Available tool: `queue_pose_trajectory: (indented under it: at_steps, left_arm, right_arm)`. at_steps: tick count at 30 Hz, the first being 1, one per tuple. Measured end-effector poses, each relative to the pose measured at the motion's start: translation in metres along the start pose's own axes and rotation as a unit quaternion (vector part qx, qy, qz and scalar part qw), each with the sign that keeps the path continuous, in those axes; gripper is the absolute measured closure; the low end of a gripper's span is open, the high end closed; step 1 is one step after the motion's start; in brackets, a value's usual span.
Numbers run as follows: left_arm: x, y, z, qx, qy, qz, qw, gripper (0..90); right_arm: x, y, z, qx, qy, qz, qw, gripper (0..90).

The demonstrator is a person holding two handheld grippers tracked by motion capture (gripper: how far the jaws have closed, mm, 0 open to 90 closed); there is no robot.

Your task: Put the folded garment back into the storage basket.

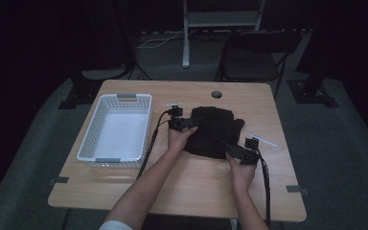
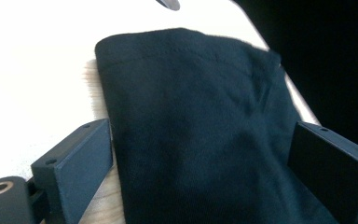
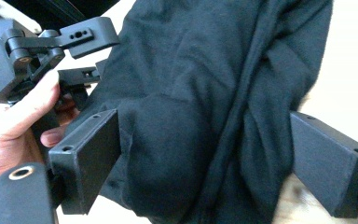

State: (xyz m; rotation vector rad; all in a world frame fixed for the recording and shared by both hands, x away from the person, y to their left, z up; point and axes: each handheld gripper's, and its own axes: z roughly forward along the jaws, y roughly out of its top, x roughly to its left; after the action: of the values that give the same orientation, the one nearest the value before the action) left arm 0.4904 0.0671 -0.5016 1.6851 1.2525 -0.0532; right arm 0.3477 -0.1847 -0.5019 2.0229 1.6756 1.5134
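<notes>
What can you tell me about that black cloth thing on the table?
The black cloth is soft, knit-looking fabric, folded into a wrinkled bundle with a stitched hem at one edge. It lies on the wooden table, right of the white basket. The left gripper and right gripper each have wide-apart jaws around an edge of it.

The white basket (image 1: 116, 128) stands on the left part of the table (image 1: 182, 191) and blocks that side. The black garment (image 1: 213, 132) lies in the middle. The near strip of table is free for a hand.
</notes>
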Motion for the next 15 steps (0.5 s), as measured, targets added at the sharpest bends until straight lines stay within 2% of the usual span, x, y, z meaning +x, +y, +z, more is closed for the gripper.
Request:
queue_pose_trajectory:
  at_steps: [2, 3, 5, 7, 8, 10, 13, 15]
  left_arm:
    - [-0.005, 0.000, 0.002, 0.012, 0.020, 0.032, 0.9992, 8.5]
    - [-0.005, 0.000, 0.002, 0.012, 0.020, 0.032, 0.9992, 12.4]
    - [-0.011, -0.002, 0.004, 0.018, 0.045, 0.066, 0.9966, 13.0]
    - [-0.016, -0.005, 0.005, 0.022, 0.054, 0.091, 0.9941, 14.5]
    - [-0.016, -0.005, 0.005, 0.022, 0.058, 0.096, 0.9934, 19.8]
    - [-0.017, -0.006, 0.004, 0.023, 0.056, 0.092, 0.9939, 25.7]
    - [-0.017, -0.007, 0.004, 0.026, 0.047, 0.079, 0.9954, 37.1]
    - [-0.016, -0.007, 0.004, 0.028, 0.040, 0.071, 0.9963, 42.5]
  right_arm:
    - [0.003, -0.001, 0.003, -0.001, -0.004, -0.012, 0.9999, 12.8]
    - [0.004, -0.001, 0.003, -0.002, -0.008, -0.014, 0.9999, 12.8]
    - [0.006, -0.001, 0.005, 0.002, -0.014, -0.019, 0.9997, 12.9]
    - [0.011, 0.000, 0.007, 0.013, -0.030, -0.045, 0.9984, 13.8]
    - [0.013, -0.001, 0.009, 0.017, -0.038, -0.065, 0.9970, 15.3]
    - [0.017, -0.002, 0.012, 0.020, -0.049, -0.086, 0.9949, 21.1]
    - [0.022, -0.004, 0.014, 0.023, -0.066, -0.113, 0.9912, 21.5]
    - [0.024, -0.005, 0.016, 0.022, -0.065, -0.113, 0.9913, 24.0]
